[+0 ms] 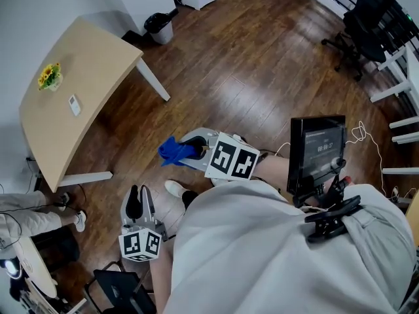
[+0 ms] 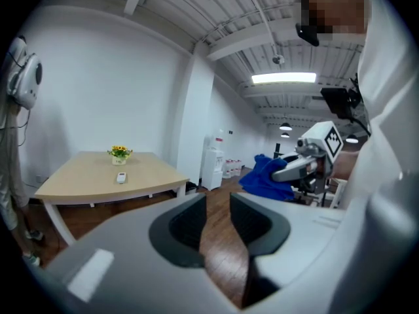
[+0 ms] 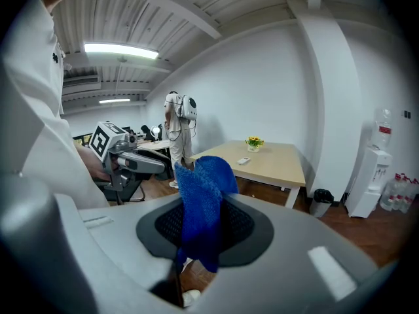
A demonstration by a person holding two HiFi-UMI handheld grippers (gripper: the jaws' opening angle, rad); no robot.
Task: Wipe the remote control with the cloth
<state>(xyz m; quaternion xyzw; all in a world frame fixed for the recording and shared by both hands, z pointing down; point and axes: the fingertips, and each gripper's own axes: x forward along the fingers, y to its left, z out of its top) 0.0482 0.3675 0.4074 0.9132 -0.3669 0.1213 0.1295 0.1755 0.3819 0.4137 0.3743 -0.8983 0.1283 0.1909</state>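
ahead, remote (image 1: 74,104) on table (image 1: 98,57), long axis toward flowers (image 1: 50,76); right tongs (image 3: 201,222) pinch cloth (image 3: 203,188)

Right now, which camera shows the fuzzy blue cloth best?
The right gripper view: the fuzzy blue cloth fills the middle, pinched in the right gripper. The head view shows only a small tuft; the left gripper view shows it farther off.

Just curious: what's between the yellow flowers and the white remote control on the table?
Nothing; head view shows bare tabletop between yellow flowers and white remote control.
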